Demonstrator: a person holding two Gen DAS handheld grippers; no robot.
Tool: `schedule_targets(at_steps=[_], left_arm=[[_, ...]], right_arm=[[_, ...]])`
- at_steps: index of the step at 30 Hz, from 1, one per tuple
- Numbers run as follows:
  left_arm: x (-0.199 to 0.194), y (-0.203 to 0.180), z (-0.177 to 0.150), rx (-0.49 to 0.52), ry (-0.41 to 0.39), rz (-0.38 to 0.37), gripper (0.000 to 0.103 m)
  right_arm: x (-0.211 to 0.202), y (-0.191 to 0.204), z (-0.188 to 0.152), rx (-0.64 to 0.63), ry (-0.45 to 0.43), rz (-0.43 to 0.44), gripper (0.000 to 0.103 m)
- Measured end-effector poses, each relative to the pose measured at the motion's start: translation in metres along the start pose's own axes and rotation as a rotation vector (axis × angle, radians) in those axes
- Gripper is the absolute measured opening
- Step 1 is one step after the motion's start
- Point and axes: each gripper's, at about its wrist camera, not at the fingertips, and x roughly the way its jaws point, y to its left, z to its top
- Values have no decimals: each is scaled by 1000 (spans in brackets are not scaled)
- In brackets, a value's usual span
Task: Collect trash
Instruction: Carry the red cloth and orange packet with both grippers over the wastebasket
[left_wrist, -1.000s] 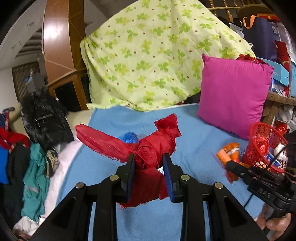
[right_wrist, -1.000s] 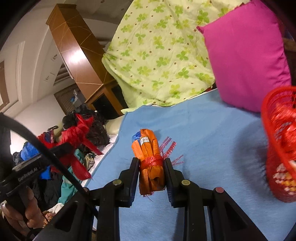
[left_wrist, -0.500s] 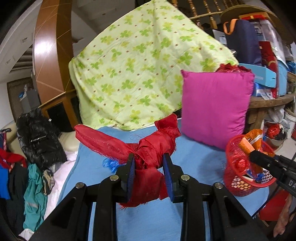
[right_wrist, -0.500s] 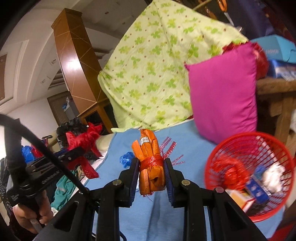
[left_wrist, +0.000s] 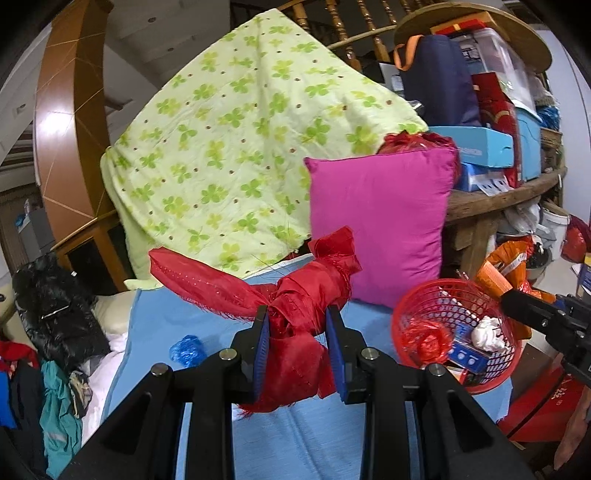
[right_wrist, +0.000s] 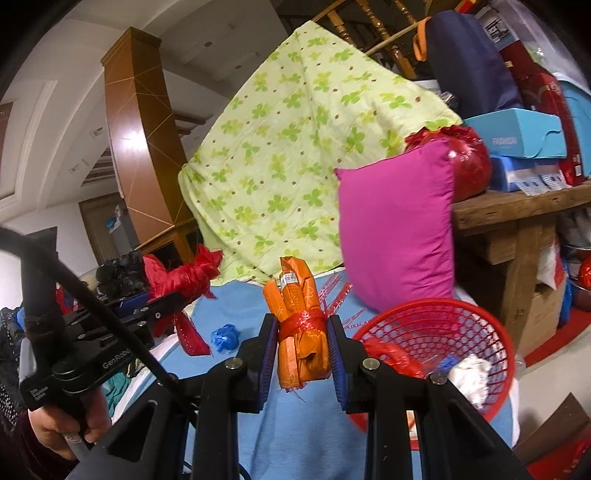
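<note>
My left gripper (left_wrist: 297, 343) is shut on a knotted red cloth bundle (left_wrist: 295, 314), held above the blue bed sheet (left_wrist: 295, 435). My right gripper (right_wrist: 303, 345) is shut on an orange wrapper bundle (right_wrist: 301, 325) tied with red string. A red mesh basket (left_wrist: 404, 314) stands at the sheet's right edge, holding red, white and blue trash; in the right wrist view the red mesh basket (right_wrist: 424, 332) is just right of my right gripper. A crumpled blue scrap (left_wrist: 187, 350) lies on the sheet at left; the blue scrap (right_wrist: 225, 336) also shows in the right wrist view.
A magenta pillow (left_wrist: 380, 221) and a green clover blanket (left_wrist: 236, 155) stand behind the sheet. A wooden table (left_wrist: 491, 206) piled with boxes is at right. Dark clothes (left_wrist: 55, 317) lie heaped at left.
Both grippers have lifted and pulled back with their bundles. The right gripper moved right toward the basket, which now shows whole in both views.
</note>
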Motion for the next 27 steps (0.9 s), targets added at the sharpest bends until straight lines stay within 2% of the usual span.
schedule_targets(at_steps=[12,27], left_arm=[[9,-37,8,36,8,-54,31],[22,-64,16,69,15,-93,31]], right_arm=[[-16,-26,6,4,-18,-59,29],[-15,-53,5,36,-3,-80,29]])
